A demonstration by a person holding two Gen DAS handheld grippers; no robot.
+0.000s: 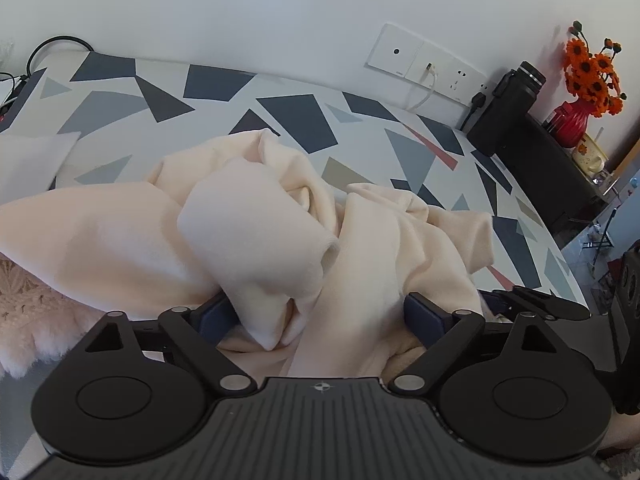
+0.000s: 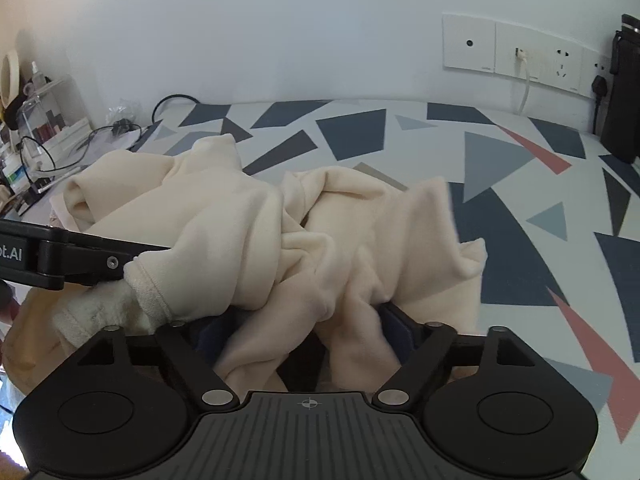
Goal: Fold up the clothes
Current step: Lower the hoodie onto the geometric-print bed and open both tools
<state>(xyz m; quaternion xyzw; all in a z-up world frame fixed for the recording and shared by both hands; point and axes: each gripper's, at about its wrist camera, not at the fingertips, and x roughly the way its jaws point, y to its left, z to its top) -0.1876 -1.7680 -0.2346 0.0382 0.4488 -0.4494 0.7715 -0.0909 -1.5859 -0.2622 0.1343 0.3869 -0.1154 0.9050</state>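
Tongs in both my hands are standing spread wide over a crumpled cream sweatshirt (image 1: 256,216) on the bed. My left gripper (image 1: 320,312) is pointing down into the heap, its blue pads (image 1: 218,316) set apart with a thick fold of the fabric bulging loosely between them, not pinched. My right gripper (image 2: 308,320) is doing the same, jaws parted, with cream folds drooping between its pads (image 2: 394,326) and nothing clamped. In the right wrist view, my left gripper's black arm (image 2: 80,260) is reaching in from the left edge, lying against a ribbed cuff (image 2: 150,292) of the sweatshirt.

Bunched in the middle of a bedsheet (image 1: 296,120) printed with grey, navy and red shards, the garment is lying with sleeves and body tangled. A fluffy pink textile (image 1: 36,312) is lying beside it on the left. Wall sockets (image 1: 436,68) are running along the white wall beyond, with a black flask (image 1: 520,84) and a red vase of orange flowers (image 1: 576,108) on a dark cabinet to the right.
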